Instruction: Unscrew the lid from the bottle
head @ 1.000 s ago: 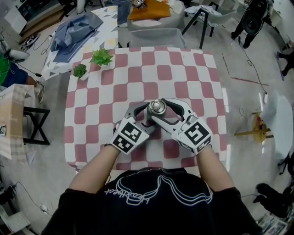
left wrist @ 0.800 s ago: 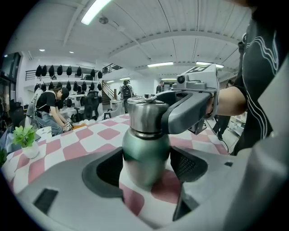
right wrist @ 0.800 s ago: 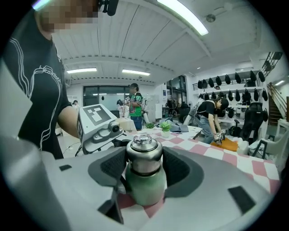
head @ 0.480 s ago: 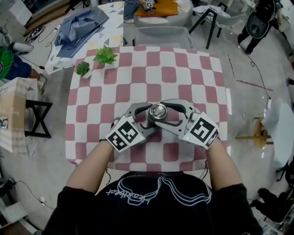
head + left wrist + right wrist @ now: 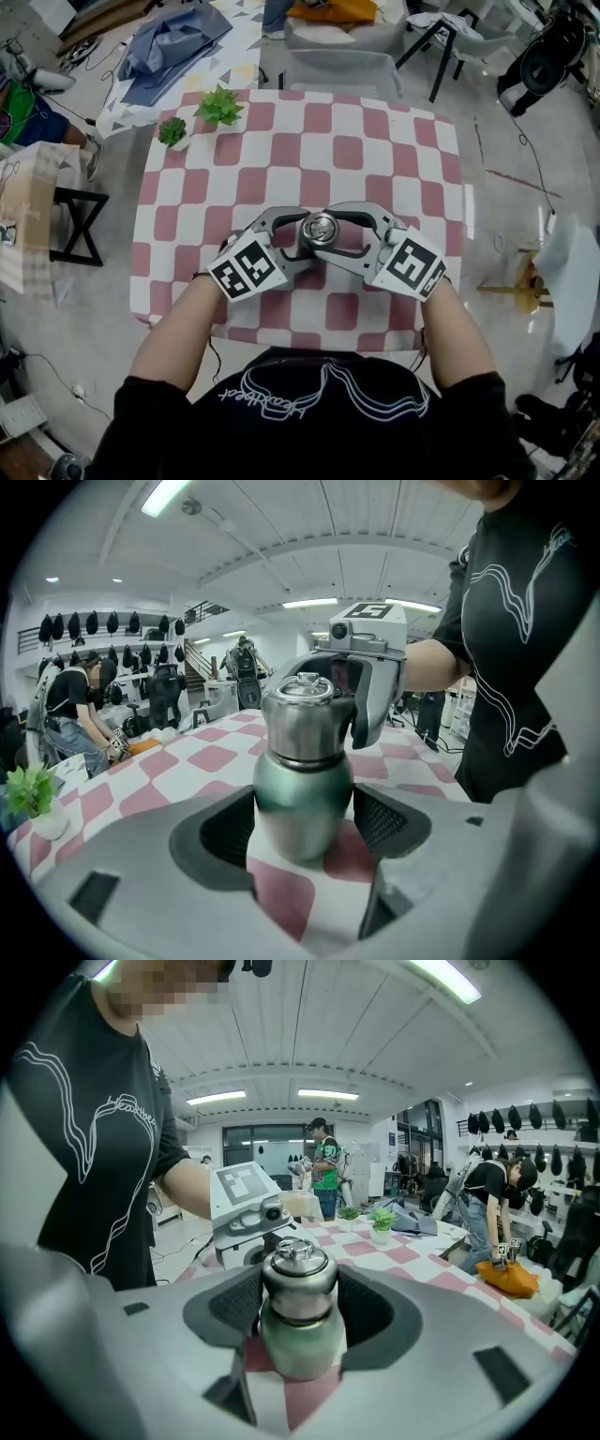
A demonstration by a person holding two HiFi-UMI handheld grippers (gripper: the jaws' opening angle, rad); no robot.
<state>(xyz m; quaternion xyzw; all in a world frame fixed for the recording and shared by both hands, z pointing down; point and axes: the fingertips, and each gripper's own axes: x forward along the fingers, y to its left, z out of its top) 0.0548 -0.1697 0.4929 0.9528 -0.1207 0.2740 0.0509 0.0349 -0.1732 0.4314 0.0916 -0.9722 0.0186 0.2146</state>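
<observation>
A green metal bottle [image 5: 303, 794] with a steel screw lid [image 5: 322, 227] stands upright on the pink-and-white checked table [image 5: 375, 150], near its front middle. My left gripper [image 5: 305, 239] comes in from the left, and its pads [image 5: 230, 827] press on the green body low down. My right gripper [image 5: 330, 234] comes in from the right, higher up. Its pads [image 5: 239, 1302] are closed on the steel lid [image 5: 298, 1279]. Each gripper shows in the other's view: the right gripper [image 5: 361, 667] behind the lid, the left gripper [image 5: 246, 1208] behind the bottle.
Two small potted plants [image 5: 218, 106] [image 5: 172, 131] stand at the table's far left corner. A grey chair [image 5: 337, 70] sits beyond the far edge, and a side table with blue cloth [image 5: 173, 42] is at the far left. People stand in the background.
Both grips hold throughout. The marker cubes have swung slightly away from the person around the bottle, the left one more, and the head view has shifted a little.
</observation>
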